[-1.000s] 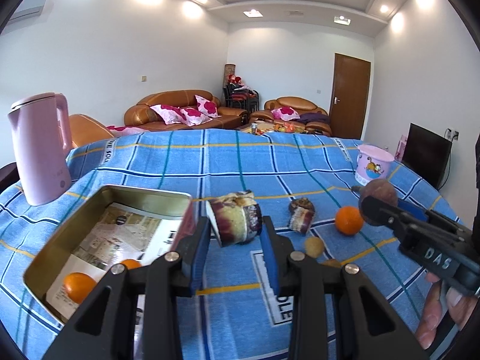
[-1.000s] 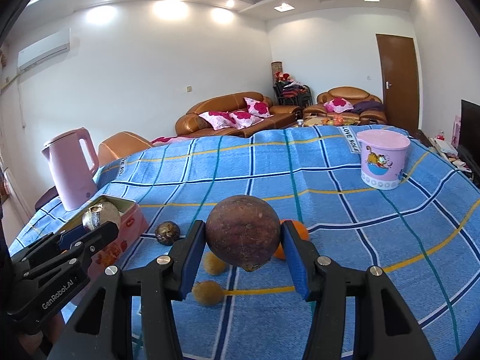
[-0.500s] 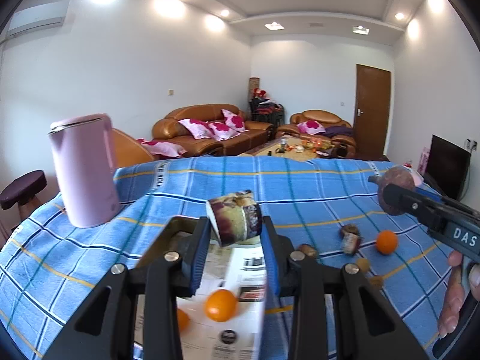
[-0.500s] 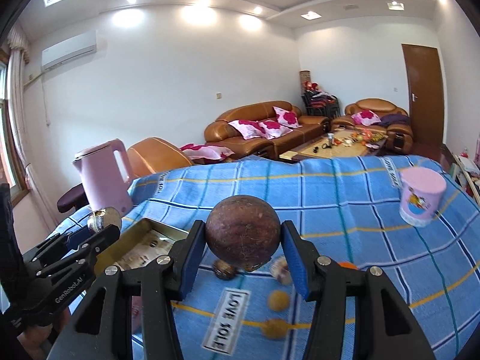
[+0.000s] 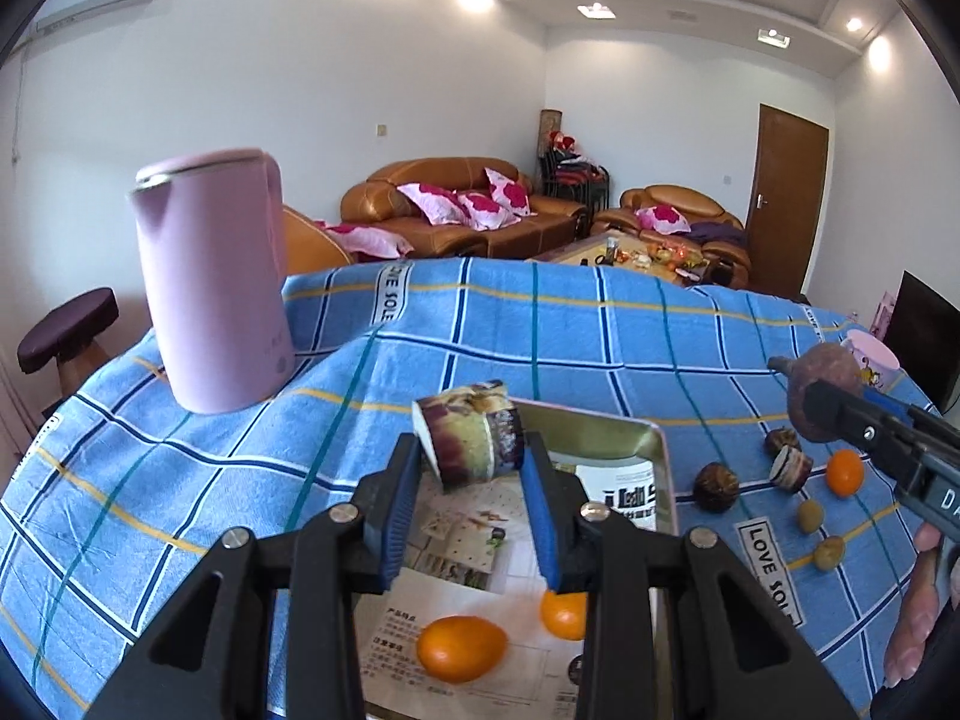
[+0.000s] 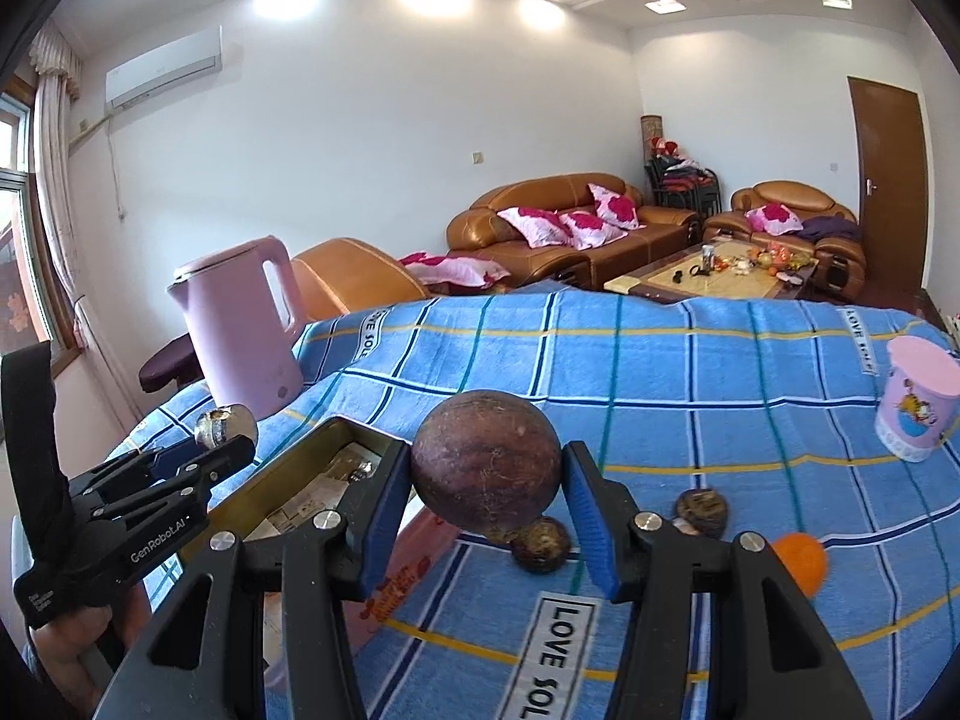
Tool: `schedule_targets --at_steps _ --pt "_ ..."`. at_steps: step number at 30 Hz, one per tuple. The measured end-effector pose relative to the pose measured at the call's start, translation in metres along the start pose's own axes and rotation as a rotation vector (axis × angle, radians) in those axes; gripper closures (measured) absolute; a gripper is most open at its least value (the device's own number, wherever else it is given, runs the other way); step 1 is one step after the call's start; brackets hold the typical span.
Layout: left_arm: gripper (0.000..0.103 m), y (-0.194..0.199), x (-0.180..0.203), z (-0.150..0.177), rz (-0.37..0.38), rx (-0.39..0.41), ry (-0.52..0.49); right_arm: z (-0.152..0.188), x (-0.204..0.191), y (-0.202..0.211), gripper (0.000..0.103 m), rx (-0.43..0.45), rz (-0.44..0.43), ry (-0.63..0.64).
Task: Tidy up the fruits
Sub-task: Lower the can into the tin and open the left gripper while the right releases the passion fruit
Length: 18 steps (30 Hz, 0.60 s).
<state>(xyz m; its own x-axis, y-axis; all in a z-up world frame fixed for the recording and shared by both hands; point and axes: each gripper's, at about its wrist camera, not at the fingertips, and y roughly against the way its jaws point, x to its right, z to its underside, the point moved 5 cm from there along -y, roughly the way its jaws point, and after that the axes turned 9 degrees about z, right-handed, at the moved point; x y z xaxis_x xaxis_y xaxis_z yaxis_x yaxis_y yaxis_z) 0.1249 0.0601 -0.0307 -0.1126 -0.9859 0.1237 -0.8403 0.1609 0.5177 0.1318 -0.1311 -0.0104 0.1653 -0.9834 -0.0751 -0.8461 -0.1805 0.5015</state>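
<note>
My left gripper [image 5: 471,483] is shut on a cut mangosteen half [image 5: 471,441] and holds it above the metal tin [image 5: 651,450], which is lined with printed paper and holds two oranges [image 5: 461,648]. My right gripper [image 6: 486,507] is shut on a whole dark brown mangosteen [image 6: 486,474], held above the cloth just right of the tin [image 6: 282,483]. Loose on the blue checked cloth lie an orange [image 5: 845,473], another mangosteen half [image 5: 792,468], dark round fruits [image 5: 715,487] and small yellowish fruits [image 5: 810,516].
A pink kettle [image 5: 210,288] stands on the cloth left of the tin. A pink cartoon cup [image 6: 918,405] stands at the far right. The table's far edge drops off toward sofas and a coffee table behind.
Both grippers have swung left with their fruit. The left one now hangs over the tin; the right one has come up beside the tin's right side.
</note>
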Motion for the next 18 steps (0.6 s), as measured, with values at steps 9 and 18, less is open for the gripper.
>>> schedule_targets --at_steps 9,18 --pt "0.068 -0.01 -0.002 0.01 0.03 -0.06 -0.01 0.013 -0.025 -0.024 0.05 -0.07 -0.063 0.069" --pt "0.068 -0.014 -0.006 0.016 0.032 -0.095 -0.016 0.028 -0.055 -0.038 0.05 -0.119 -0.128 0.157"
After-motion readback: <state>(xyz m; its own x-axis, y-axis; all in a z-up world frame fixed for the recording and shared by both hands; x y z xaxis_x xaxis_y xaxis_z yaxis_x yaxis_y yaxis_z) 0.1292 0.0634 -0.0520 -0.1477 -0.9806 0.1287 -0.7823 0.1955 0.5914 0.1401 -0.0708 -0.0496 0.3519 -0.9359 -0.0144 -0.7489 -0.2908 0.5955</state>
